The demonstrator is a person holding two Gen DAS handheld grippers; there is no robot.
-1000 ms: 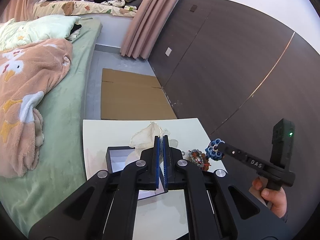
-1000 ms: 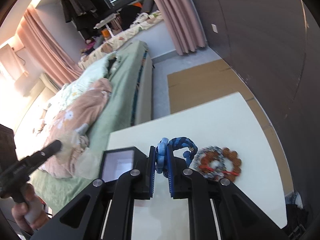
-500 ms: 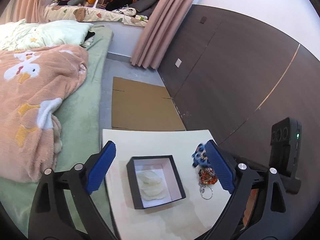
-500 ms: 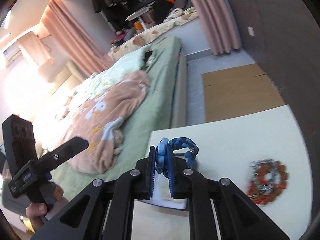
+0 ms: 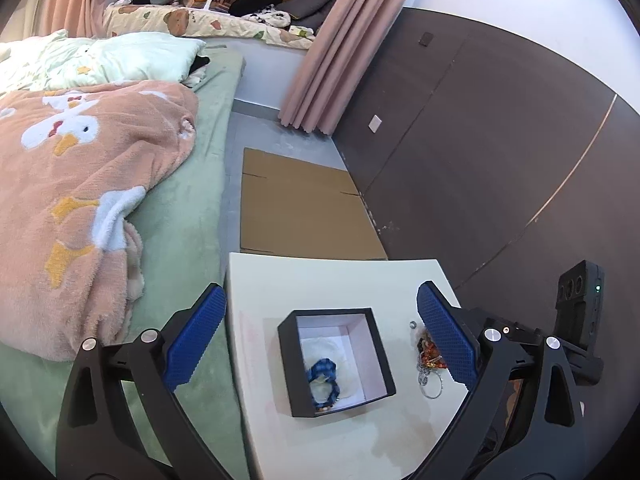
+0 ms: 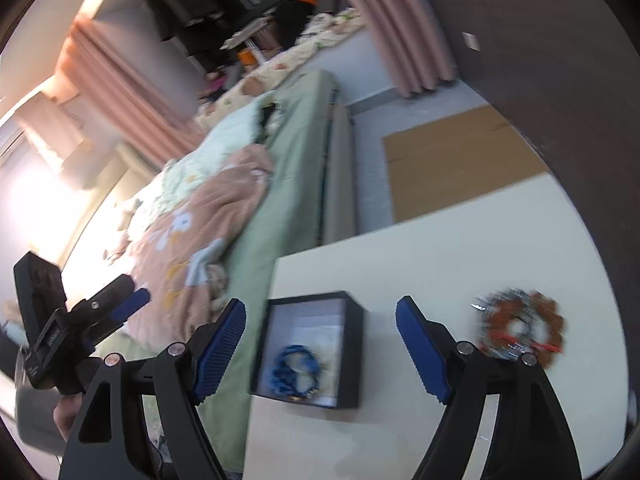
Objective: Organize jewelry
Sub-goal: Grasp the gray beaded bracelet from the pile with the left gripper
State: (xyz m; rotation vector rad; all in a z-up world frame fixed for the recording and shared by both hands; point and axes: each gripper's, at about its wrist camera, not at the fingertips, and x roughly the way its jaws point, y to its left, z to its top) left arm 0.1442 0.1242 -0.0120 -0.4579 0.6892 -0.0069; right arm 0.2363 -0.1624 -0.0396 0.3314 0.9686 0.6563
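A black open box (image 5: 288, 360) (image 6: 354, 344) with a white lining stands on the cream table (image 5: 320, 280) (image 6: 460, 240). A blue bracelet (image 5: 325, 376) (image 6: 294, 368) lies inside it on white padding. A red-brown bead bracelet with silver rings (image 5: 430, 360) (image 6: 520, 330) lies on the table right of the box. My left gripper (image 5: 320, 336) is open and empty above the box. My right gripper (image 6: 320, 344) is open and empty above the box.
A bed with a green sheet (image 5: 180, 240) and a pink duck blanket (image 5: 80, 184) runs along the table's left. Flat cardboard (image 5: 296, 208) lies on the floor beyond the table. A dark wall panel (image 5: 480, 160) stands on the right.
My right gripper has opened and let the blue bracelet go into the box. My left gripper opened earlier, leaving white padding in the box, and both have drawn back.
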